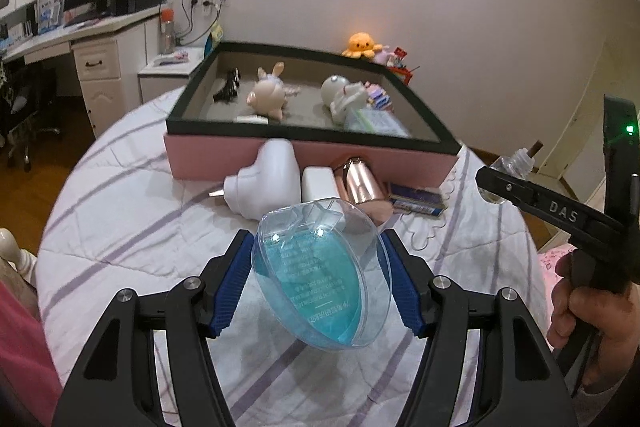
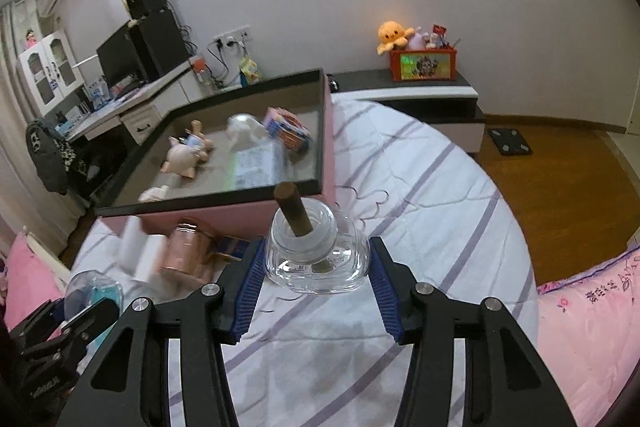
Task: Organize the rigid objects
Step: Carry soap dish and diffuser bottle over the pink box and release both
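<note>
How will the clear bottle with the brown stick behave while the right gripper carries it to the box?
The bottle looks like smooth glass, so it may slip between the right gripper pads and is probably fragile. Little liquid shows inside, so it is likely light. The stick leans and might shift.

Bedroom: quilted bed, desk

Open box sat on the bed, far side. Inside it: rabbit figure left of centre, round-headed figure to its right, flat packet at the near right corner. Against the box's near wall lay a heart-shaped container, a metallic bottle to its right.
</note>
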`<state>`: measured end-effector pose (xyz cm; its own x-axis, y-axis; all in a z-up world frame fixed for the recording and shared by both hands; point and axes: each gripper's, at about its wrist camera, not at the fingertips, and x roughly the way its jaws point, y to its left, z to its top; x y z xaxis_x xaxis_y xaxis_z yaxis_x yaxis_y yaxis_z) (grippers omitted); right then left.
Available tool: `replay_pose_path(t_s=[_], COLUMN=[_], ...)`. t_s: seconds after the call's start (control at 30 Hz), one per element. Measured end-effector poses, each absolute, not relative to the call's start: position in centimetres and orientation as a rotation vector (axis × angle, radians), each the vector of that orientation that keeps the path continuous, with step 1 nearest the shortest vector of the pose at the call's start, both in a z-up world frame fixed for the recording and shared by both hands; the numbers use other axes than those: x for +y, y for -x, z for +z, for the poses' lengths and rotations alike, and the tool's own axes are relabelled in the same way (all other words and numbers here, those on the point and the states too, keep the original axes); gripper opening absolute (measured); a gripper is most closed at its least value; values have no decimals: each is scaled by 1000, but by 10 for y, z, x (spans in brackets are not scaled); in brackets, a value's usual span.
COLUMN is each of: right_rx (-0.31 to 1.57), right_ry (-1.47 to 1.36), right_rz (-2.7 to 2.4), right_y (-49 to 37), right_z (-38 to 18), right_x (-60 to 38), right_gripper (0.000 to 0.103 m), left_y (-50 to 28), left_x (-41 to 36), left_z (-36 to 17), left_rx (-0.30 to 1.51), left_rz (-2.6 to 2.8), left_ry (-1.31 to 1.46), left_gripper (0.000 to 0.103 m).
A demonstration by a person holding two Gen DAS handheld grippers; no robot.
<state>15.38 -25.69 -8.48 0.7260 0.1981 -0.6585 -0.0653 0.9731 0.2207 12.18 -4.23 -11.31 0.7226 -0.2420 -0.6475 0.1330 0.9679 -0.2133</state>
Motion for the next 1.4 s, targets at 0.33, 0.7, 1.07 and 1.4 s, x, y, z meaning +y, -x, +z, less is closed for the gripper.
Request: replay_pose_path(t_s=[0.33, 0.7, 1.07, 1.4], right_rx=[645, 604, 749, 857], right_ry=[-145, -84, -68, -65], right_rz=[253, 339, 388, 415], right_y=[-141, -191, -266, -288], right_z=[-30, 10, -26, -63], right_x=[-230, -203, -173, -161], right_gripper=[52, 52, 52, 52], left_y=[-118, -191, -286, -309], left_x=[-25, -1, 7, 5], left_z=[-53, 11, -27, -70], left_rx=[598, 494, 625, 726], left_rz=[-208, -221, -220, -217], left_ry=[127, 105, 157, 178], left_gripper=[65, 65, 65, 66])
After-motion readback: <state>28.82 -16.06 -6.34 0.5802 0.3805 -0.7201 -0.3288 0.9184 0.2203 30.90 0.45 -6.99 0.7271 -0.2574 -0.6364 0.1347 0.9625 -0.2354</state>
